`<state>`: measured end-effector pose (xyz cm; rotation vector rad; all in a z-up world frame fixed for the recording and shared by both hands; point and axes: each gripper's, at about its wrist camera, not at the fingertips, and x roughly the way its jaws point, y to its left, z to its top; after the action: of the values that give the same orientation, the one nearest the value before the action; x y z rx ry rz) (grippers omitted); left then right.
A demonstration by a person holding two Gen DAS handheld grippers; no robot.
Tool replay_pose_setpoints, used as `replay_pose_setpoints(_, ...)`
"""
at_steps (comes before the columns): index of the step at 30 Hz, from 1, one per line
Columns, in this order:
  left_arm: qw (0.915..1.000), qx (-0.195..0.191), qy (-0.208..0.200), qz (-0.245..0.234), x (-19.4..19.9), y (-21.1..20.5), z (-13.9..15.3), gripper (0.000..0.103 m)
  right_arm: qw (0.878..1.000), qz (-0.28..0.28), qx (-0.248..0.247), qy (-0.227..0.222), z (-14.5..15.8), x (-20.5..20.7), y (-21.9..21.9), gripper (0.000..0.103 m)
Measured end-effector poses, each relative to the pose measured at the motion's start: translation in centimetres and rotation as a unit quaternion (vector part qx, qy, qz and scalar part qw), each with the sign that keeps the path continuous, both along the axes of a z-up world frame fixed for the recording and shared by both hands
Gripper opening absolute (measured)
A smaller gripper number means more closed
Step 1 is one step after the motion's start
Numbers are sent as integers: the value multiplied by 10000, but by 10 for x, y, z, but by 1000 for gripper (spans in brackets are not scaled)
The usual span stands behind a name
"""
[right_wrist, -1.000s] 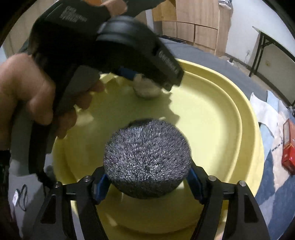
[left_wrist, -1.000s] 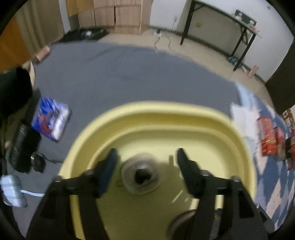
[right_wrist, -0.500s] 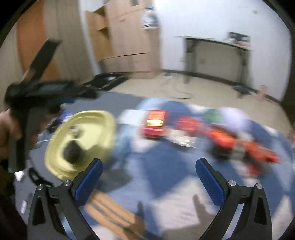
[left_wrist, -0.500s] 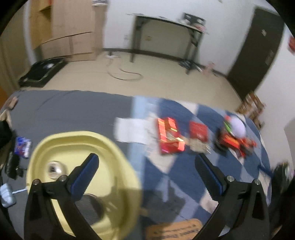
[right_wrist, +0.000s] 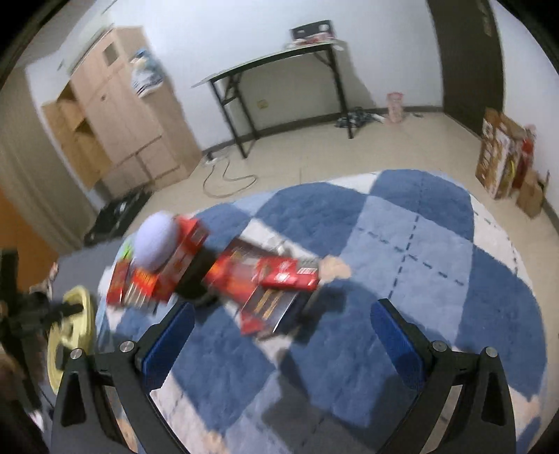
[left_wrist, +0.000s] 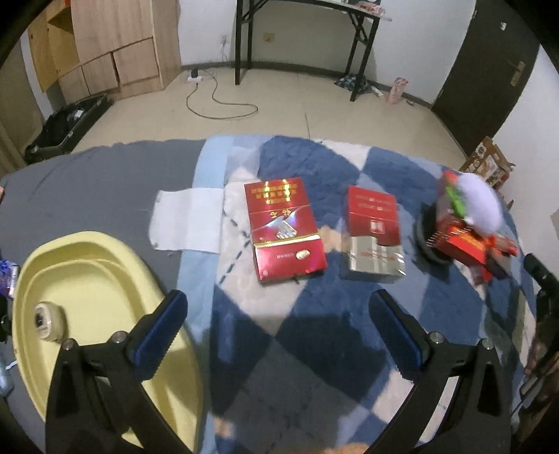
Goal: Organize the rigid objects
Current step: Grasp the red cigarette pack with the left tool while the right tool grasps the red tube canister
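My left gripper (left_wrist: 276, 323) is open and empty above the blue checked blanket (left_wrist: 314, 331). To its left lies the yellow basin (left_wrist: 104, 279) with a tape roll (left_wrist: 49, 319) inside. Ahead lie a large red box (left_wrist: 284, 228) and a smaller red and silver box (left_wrist: 372, 234). Further right is a pile of red packages (left_wrist: 468, 241) with a white ball (left_wrist: 478, 202) on top. My right gripper (right_wrist: 279, 331) is open and empty over the blanket (right_wrist: 419, 251). In front of it sits the blurred red pile (right_wrist: 244, 276) with the white ball (right_wrist: 155, 241). The basin (right_wrist: 75, 328) shows at the left edge.
A white paper sheet (left_wrist: 188, 220) lies on the grey cover (left_wrist: 87, 181) beside the basin. A black-legged table (left_wrist: 304, 21), wooden cabinets (left_wrist: 115, 45) and a cable (left_wrist: 216, 104) stand on the floor beyond. Cardboard boxes (right_wrist: 503, 157) line the right wall.
Both grippers opened and swung right, away from the basin. The left let go of the tape roll, the right of the steel scourer; both stayed in the basin. The boxes came into view.
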<state>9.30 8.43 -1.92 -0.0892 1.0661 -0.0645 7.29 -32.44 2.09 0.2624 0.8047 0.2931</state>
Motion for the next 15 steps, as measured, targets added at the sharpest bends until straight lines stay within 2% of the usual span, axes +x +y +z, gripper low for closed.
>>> replay_pose_setpoints(3,9999,106,55,109,17,-3,-16,103,10000,-3,-77,52,3,16,6,103)
replay_pose_setpoints(7,9999,4,65,125,31,-9,-24,103,9994,-234,-208,130,-25,39,22,103)
replay_pose_setpoints(12,10000,22,11,64,44,-14,-34,103,9991,-245,-292,157,-40,55,30,102)
replay_pose_setpoints(15,9997,-130,-88,195,51,-10,-36,103,9993,-230,-277,110,-46,58,30,97)
